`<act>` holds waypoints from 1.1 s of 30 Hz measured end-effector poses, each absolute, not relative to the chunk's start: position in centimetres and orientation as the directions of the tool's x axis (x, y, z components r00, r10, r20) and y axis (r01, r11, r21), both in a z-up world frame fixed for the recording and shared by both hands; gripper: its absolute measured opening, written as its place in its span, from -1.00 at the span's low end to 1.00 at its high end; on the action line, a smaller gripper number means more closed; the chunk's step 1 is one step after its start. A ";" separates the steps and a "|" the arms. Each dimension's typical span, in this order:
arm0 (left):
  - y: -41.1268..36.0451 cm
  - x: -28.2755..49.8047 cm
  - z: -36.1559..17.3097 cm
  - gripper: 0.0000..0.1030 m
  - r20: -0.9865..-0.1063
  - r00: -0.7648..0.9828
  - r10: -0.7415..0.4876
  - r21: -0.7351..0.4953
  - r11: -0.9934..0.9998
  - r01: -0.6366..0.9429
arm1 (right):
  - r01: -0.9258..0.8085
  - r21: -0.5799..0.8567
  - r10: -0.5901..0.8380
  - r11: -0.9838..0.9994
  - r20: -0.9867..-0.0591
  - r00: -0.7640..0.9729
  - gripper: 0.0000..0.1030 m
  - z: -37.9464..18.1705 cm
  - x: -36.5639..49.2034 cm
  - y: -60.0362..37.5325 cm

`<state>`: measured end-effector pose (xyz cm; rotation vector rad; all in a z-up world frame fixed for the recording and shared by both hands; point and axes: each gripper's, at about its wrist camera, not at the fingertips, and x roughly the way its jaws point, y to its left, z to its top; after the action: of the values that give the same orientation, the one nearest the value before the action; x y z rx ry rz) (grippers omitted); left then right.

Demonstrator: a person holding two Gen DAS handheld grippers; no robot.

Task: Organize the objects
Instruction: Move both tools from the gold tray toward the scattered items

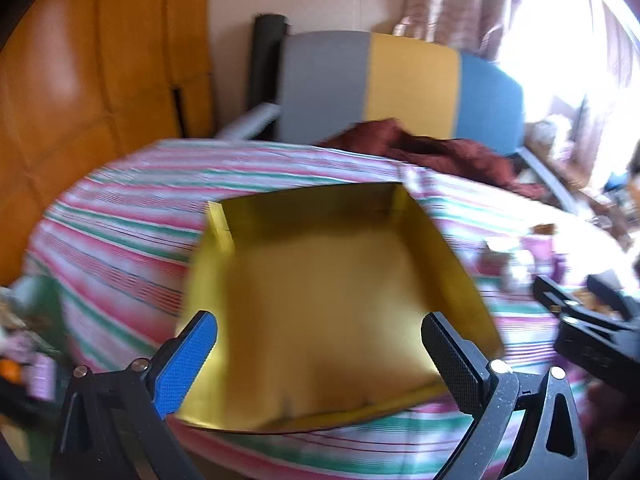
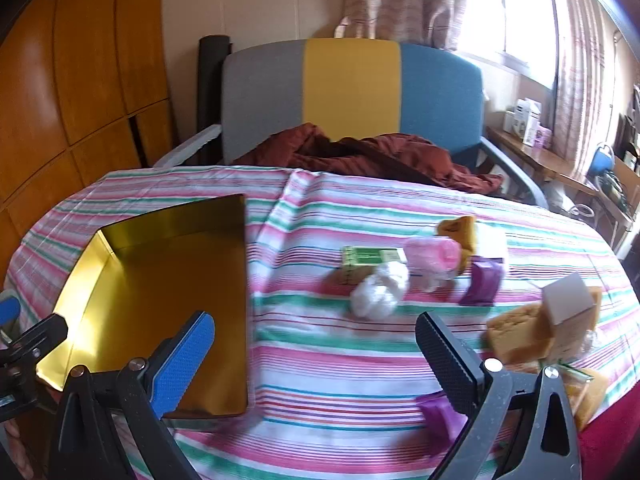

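Note:
A shiny gold tray (image 1: 328, 280) lies on the striped tablecloth, empty inside; the right wrist view shows the gold tray (image 2: 168, 280) at the left. My left gripper (image 1: 320, 352) hovers open over its near edge with nothing between its fingers. My right gripper (image 2: 316, 356) is open above bare cloth, right of the tray. Beyond it lie a white crumpled wad (image 2: 380, 288), a green box (image 2: 372, 258), a pink packet (image 2: 432, 254), a purple packet (image 2: 482, 284) and yellow-brown sponge-like blocks (image 2: 516, 332). Another purple packet (image 2: 440, 412) sits partly behind the right finger.
The table (image 2: 320, 208) is round, covered in pink, green and white stripes. A grey, yellow and blue chair (image 2: 352, 92) with a dark red cloth (image 2: 360, 152) on it stands behind. Wooden panels are at left, a cluttered shelf (image 2: 560, 160) at right. The right gripper (image 1: 592, 320) shows in the left view.

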<state>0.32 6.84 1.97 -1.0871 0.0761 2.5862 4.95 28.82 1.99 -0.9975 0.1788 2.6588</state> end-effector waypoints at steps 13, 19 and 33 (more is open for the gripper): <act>15.2 0.2 2.1 0.99 -0.720 -0.467 0.514 -0.170 -0.783 -0.599 | -0.553 0.008 0.419 -0.833 -0.644 -0.641 0.99 5.6 11.2 41.0; 21.5 2.7 1.6 1.00 -0.736 -0.325 0.594 -0.156 -0.616 -0.772 | -0.681 0.016 0.517 -0.732 -0.638 -0.570 0.99 6.3 15.1 46.7; 31.6 6.2 -4.1 1.00 -0.850 -0.149 0.505 -0.123 -0.466 -0.876 | -0.696 0.051 0.482 -0.716 -0.684 -0.547 0.99 5.0 16.9 50.3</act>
<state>6.22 31.64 -4.12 -1.0983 0.5064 1.7840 16.87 50.28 5.00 -0.8649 0.4182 2.2497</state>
